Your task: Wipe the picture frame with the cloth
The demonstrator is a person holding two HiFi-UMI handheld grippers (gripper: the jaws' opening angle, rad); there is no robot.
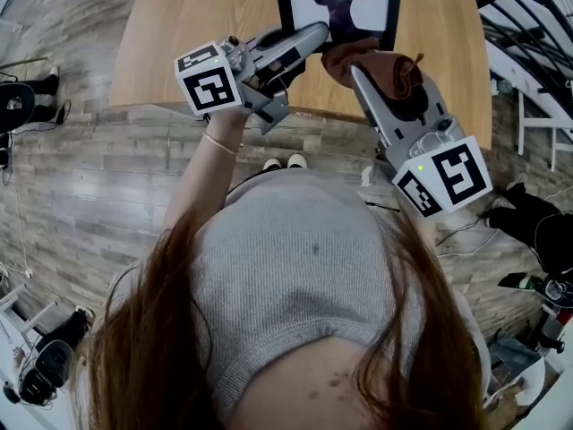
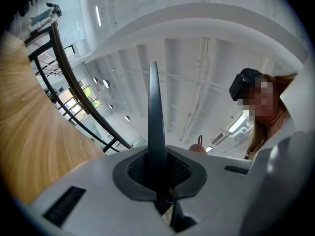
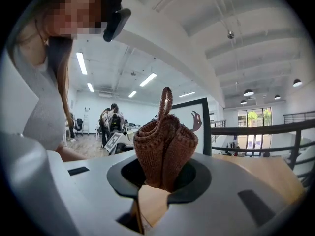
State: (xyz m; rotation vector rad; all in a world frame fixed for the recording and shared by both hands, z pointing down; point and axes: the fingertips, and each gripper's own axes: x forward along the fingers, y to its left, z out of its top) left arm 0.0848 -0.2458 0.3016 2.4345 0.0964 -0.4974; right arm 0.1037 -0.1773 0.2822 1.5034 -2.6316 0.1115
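Observation:
The picture frame [image 1: 306,12], black-edged with a dark deer on white, is held up over the wooden table [image 1: 179,25]. My left gripper [image 1: 319,34] is shut on its lower left edge. In the left gripper view the frame [image 2: 154,122] shows edge-on as a thin dark blade between the closed jaws of that gripper [image 2: 160,183]. My right gripper [image 1: 363,72] is shut on a bunched brown cloth [image 1: 387,68], which lies against the frame's lower right corner. In the right gripper view the cloth [image 3: 165,149] bulges out of the gripper [image 3: 162,181], with the frame [image 3: 194,127] just behind it.
The table's near edge [image 1: 304,113] runs just under both grippers, with wood-plank floor below it. A dark railing [image 3: 261,129] and stair rails [image 1: 524,25] stand to the right. A white stool [image 1: 537,124] sits at the right. People [image 3: 110,119] are far off in the room.

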